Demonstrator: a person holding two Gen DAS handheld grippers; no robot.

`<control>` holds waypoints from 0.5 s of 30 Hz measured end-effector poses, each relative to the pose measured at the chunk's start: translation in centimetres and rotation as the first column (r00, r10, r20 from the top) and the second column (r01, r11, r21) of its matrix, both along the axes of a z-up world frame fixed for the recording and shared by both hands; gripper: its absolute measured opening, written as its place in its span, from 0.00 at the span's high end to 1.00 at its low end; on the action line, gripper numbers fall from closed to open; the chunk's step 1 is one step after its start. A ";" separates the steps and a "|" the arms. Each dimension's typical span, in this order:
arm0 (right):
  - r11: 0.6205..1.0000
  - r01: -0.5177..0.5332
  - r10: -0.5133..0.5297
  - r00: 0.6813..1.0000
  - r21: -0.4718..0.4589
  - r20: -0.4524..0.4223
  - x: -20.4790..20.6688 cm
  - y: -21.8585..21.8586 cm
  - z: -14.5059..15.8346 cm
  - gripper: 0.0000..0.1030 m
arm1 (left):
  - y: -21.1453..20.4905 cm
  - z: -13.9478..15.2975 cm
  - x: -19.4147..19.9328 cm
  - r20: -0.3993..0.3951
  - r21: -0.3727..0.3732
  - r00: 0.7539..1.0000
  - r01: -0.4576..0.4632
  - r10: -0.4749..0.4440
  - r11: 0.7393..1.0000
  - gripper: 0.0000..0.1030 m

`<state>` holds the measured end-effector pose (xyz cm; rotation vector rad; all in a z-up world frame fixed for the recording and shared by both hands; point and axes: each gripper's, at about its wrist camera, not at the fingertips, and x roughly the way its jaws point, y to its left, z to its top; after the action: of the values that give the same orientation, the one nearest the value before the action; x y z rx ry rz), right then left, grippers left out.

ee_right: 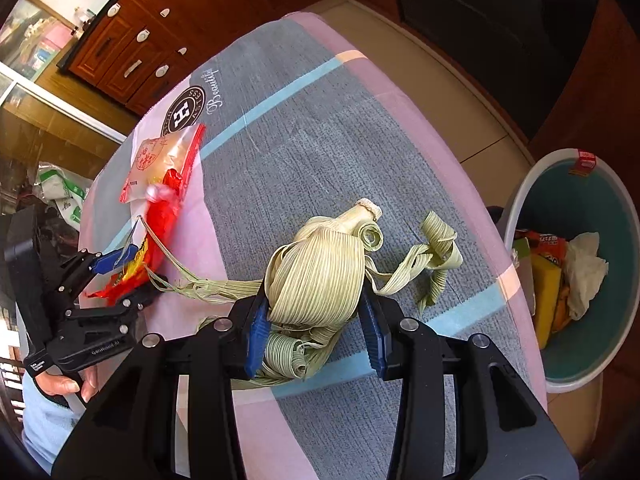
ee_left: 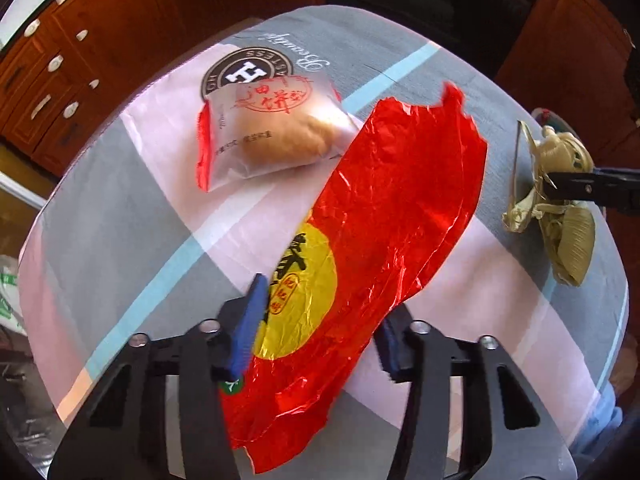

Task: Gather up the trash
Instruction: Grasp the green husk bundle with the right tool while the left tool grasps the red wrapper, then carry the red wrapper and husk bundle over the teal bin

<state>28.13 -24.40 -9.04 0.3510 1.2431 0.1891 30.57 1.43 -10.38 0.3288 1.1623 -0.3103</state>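
My left gripper (ee_left: 320, 320) is shut on a red foil wrapper (ee_left: 400, 216) with a yellow circle, held above the table; it also shows in the right wrist view (ee_right: 160, 216). My right gripper (ee_right: 316, 320) is shut on a bundle of pale green corn husks (ee_right: 320, 272), seen at the right in the left wrist view (ee_left: 560, 200). A packaged bun in a clear wrapper with red print (ee_left: 272, 132) lies on the tablecloth beyond the left gripper, small in the right wrist view (ee_right: 160, 160).
A round table with a grey, pink and blue cloth (ee_right: 320, 120). A teal bin with a white rim (ee_right: 600, 376) stands on the floor to the right, holding wrappers and tissue. Wooden cabinets (ee_left: 60, 60) stand behind. A plastic bag (ee_right: 60, 196) lies at the left.
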 end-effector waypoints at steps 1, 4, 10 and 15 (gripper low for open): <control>1.000 0.001 -0.001 1.000 0.002 0.000 -0.1 -0.1 0.0 0.63 | 0.0 0.2 -0.2 0.007 0.009 1.000 -0.026 0.026 1.000 0.69; 1.000 0.002 -0.002 1.000 0.006 0.006 -0.7 -0.2 0.2 0.63 | -0.1 1.0 -1.3 0.020 0.021 0.996 -0.091 0.091 0.996 0.82; 1.000 0.008 -0.009 0.999 0.025 0.042 -2.8 -1.3 1.8 0.63 | -1.3 3.9 -4.9 0.058 -0.033 0.986 -0.157 0.159 0.987 0.87; 0.998 0.039 -0.043 0.995 0.047 0.087 -5.3 -3.6 3.7 0.63 | -3.7 6.2 -7.6 0.107 -0.064 0.984 -0.136 0.143 0.989 0.90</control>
<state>22.86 -28.02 -5.31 0.4033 1.1449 0.1956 22.95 -2.25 -4.16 0.2107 1.0590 -0.1991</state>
